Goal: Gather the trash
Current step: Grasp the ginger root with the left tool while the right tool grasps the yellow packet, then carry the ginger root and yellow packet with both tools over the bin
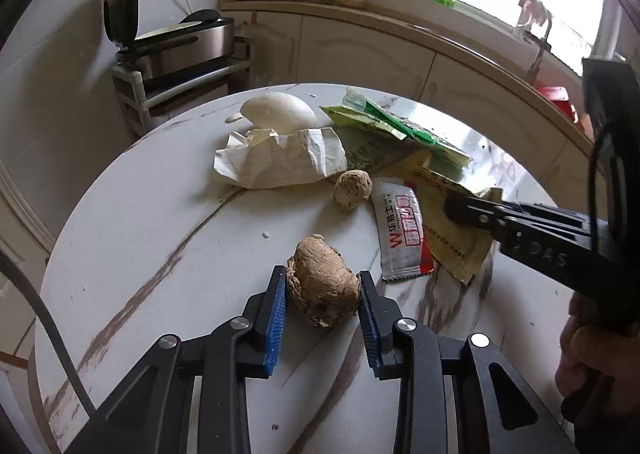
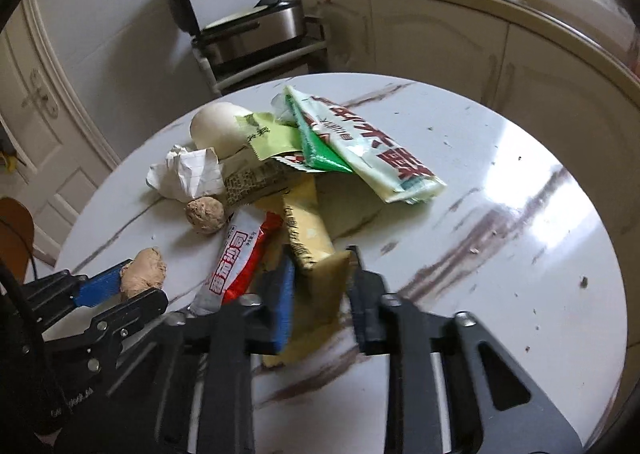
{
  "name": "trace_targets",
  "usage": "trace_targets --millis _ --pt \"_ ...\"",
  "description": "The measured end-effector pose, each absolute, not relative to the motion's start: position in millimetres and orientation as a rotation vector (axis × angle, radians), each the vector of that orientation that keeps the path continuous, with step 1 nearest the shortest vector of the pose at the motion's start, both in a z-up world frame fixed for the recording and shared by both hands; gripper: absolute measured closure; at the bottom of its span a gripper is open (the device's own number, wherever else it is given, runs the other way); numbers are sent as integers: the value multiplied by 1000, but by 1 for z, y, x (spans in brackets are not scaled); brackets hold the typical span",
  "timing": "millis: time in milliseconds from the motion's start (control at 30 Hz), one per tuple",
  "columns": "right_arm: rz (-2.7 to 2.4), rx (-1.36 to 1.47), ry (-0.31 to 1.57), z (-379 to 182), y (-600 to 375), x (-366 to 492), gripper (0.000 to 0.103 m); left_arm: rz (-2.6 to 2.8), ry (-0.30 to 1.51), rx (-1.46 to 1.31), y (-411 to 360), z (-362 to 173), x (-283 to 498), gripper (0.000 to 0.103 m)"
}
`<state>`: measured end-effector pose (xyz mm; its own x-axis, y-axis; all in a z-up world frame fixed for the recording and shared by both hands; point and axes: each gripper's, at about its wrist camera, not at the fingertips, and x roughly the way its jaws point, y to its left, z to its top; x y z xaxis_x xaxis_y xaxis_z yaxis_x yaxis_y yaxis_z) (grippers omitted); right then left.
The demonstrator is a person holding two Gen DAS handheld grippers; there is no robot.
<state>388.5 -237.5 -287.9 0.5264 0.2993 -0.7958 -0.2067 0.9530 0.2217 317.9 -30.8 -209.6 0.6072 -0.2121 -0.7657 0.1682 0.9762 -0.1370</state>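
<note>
While both grippers close on trash atop round marble surface (image 1: 140, 214): left gripper (image 1: 323, 290) fingers nearly shut, pinching brown crumpled wad (image 1: 324, 282): light, squashy, grip mid-body. Right gripper (image 2: 320, 278) fingers narrow, clamping yellow wrapper (image 2: 320, 278) edge: thin, slippery, floppy.

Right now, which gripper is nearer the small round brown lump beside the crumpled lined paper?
Left. The left gripper grips the bigger brown lump just in front of the small round brown lump; the right gripper sits farther off, on the yellow wrapper.
</note>
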Motion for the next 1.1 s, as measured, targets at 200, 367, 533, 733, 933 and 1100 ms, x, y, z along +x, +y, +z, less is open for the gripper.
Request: trace_targets --millis 200,367,533,733,933,1100 --pt "286 153 963 -284 -256 371 89 -221 892 -75 -22 -209 308 74" --pt "252 176 952 -277 -274 351 89 -233 879 -67 -20 -203 294 74" --pt "191 174 912 -261 -292 329 89 -251 867 -54 -27 -194 280 74" --pt "154 185 865 -243 -314 308 89 -278 834 -26 -54 -175 264 74" --pt "142 225 830 -233 -335 287 89 -327 807 19 -85 -158 251 74" --pt "115 257 802 -228 -359 265 89 -390 790 72 -127 -145 239 74"
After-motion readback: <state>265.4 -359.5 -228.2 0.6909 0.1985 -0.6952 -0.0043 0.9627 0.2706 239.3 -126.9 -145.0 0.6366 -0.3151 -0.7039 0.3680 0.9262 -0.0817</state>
